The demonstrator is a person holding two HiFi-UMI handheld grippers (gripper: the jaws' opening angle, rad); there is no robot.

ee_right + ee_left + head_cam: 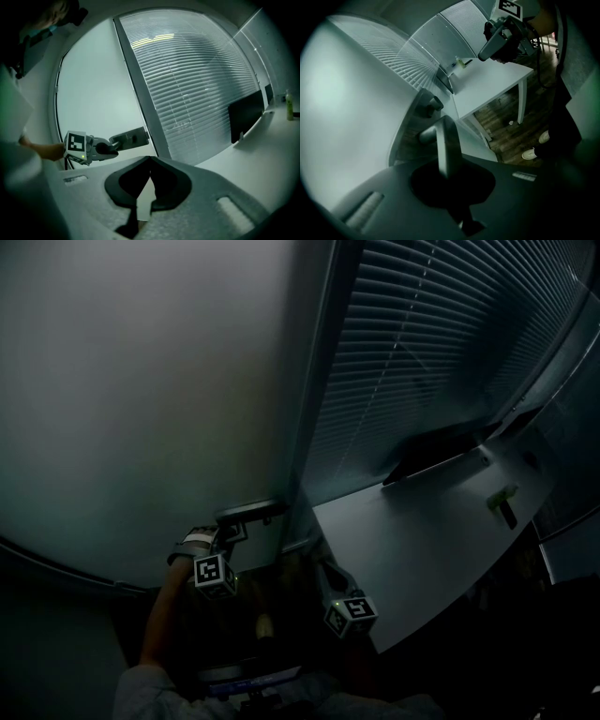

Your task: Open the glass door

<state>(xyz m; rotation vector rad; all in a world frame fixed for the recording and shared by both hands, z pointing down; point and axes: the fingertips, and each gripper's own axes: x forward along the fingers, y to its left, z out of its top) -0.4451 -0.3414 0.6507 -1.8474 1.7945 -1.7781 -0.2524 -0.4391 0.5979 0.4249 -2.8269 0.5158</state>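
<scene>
**A:** Frosted glass fills the left of the head view; is that the glass door (141, 381)?

**B:** Yes; it stands on the left, pale and cloudy, and a dark upright frame post (314, 381) borders it on the right; right of the post hang slatted blinds (441, 334).

**A:** Where is the handle?

**B:** The metal door handle (251, 511) sits at the door's right edge, just beside the post; it is a flat lever that sticks out towards the person.

**A:** And the left gripper (231, 527)?

**B:** Its jaws are clamped on the lever; the left gripper view shows the lever running straight in between them, and the right gripper view shows the same grip from the side; the person's hand (187, 549) holds that gripper from below, and its marker cube (214, 574) faces up.

**A:** What about the right gripper (150, 159)?

**B:** Its jaws are closed with the tips touching and nothing between them; it hangs near the left gripper, to its right, beside the near corner of the white desk (441, 531); it touches neither door nor handle.

**A:** Anything on the desk?

**B:** A dark monitor (436, 448) stands at the far edge against the blinds; a small greenish bottle (289, 104) stands further right; under the desk the left gripper view shows a wooden floor (506, 117) and pale shoes (529, 153).
</scene>
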